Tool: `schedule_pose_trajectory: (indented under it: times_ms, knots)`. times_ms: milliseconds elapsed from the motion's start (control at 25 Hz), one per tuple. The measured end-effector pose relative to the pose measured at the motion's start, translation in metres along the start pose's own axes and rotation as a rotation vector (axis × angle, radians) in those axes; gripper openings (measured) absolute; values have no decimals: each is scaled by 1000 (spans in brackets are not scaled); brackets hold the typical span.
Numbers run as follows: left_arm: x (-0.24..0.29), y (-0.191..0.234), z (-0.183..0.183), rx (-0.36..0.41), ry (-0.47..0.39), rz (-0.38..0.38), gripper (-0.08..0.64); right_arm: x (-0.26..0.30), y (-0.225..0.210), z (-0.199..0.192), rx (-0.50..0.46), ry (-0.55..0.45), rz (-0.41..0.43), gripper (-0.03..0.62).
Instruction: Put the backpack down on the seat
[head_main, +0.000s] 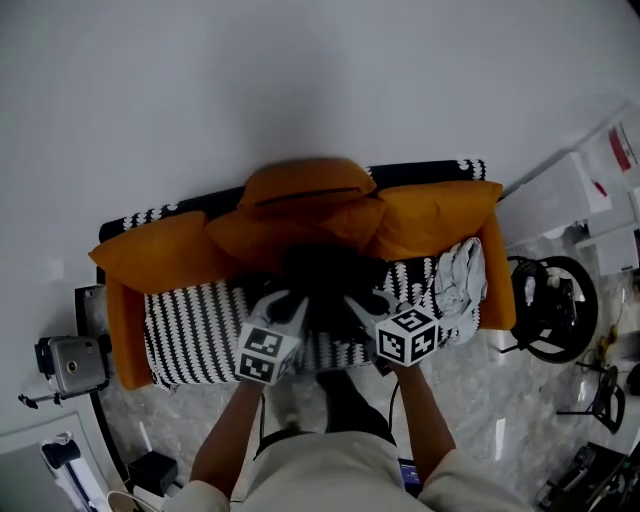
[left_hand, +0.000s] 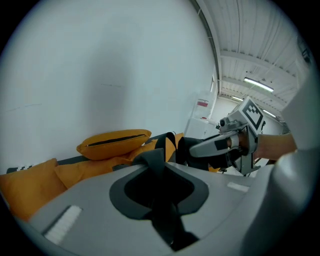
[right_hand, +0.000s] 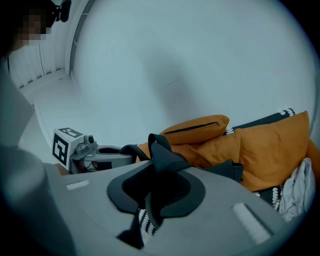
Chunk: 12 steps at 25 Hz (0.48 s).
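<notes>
White wall backs a sofa (head_main: 190, 330) with a black-and-white patterned seat and orange cushions (head_main: 305, 190).

The left claw (head_main: 288, 303) is nearly closed, its jaws pinched on a black strap (left_hand: 154, 162) that runs up between them. The right claw (head_main: 357, 303) is just as narrow and grips another black strap (right_hand: 161, 156) the same way. The two claws sit side by side, a little apart, both angled down toward the seat.

The backpack (head_main: 325, 272) hangs between the claws and just beyond them, over the middle of the seat, with its strap end toward the claws. It is a dark mass, so its long axis is hard to read. I cannot tell if it touches the seat.

Beyond both claws the cushions lean on the backrest. A grey cloth (head_main: 462, 275) lies bundled on the sofa out past the right claw.
</notes>
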<state>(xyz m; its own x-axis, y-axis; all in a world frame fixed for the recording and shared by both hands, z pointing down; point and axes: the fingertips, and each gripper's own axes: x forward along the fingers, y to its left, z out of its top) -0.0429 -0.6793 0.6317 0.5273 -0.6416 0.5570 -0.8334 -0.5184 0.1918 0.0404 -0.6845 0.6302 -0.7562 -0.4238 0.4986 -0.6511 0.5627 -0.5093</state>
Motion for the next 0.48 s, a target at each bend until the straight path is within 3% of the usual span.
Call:
schedule_pose_trajectory:
  times_ms: [480]
  knots:
    - [42,21,-8,-78,66,30,64,32,-46,7,-42,36,11,49]
